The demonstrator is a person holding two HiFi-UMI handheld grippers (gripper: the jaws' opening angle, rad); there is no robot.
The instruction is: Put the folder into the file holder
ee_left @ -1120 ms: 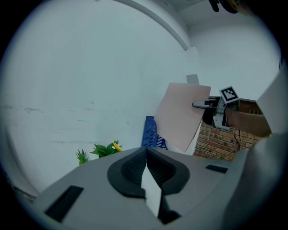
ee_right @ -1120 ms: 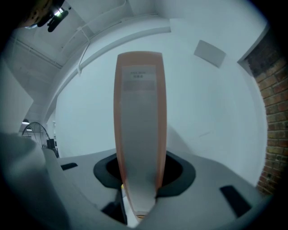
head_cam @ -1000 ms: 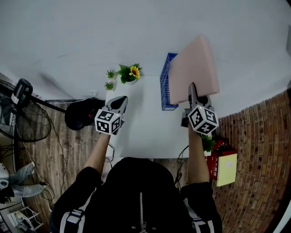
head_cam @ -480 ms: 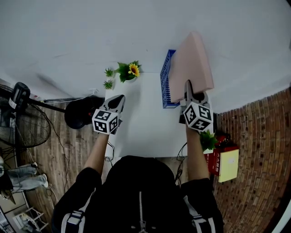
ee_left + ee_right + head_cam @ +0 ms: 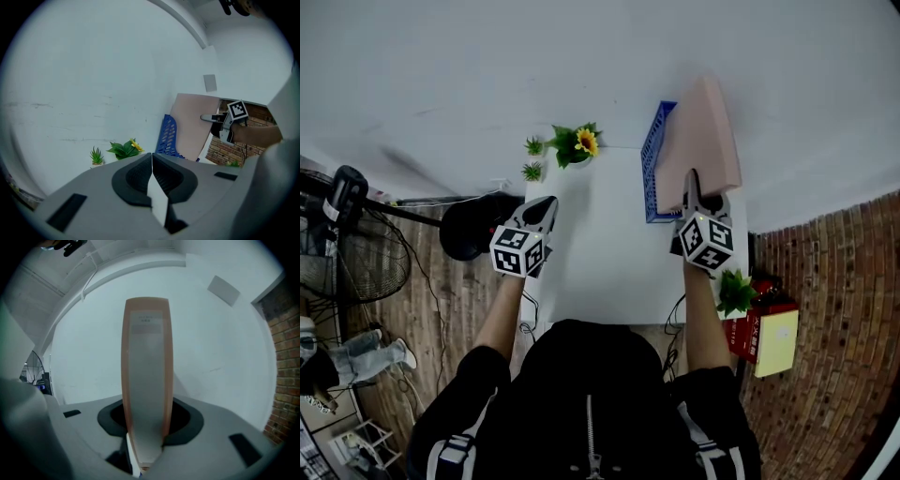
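Head view, to start: where is the folder (image 5: 698, 131)?
It is pink and stands on edge in the air over the right rear corner of the white bench (image 5: 600, 234). The right gripper (image 5: 693, 180) grasps its near lower edge. It overlaps the right side of the blue file holder (image 5: 654, 173); I cannot tell whether they touch.
And the other hand?
The left gripper (image 5: 546, 208) hovers at the bench's left edge, well apart from the folder. A flower plant (image 5: 577, 143) and two small plants (image 5: 532, 159) sit at the rear left corner. A fan (image 5: 347, 253) stands on the floor to the left.
Left gripper view?
Its jaws are clenched together, tip to tip, with nothing between them. Beyond them the file holder (image 5: 166, 136) stands upright on the bench. The folder (image 5: 194, 126) leans just beside it on its right, with the right gripper (image 5: 204, 117) clamped on its edge. The flower plant (image 5: 124, 149) is to the left.
Right gripper view?
The folder (image 5: 146, 380) rises edge-on between the jaws against a pale wall. Both pads press on its sides, so the jaws are grasping it.
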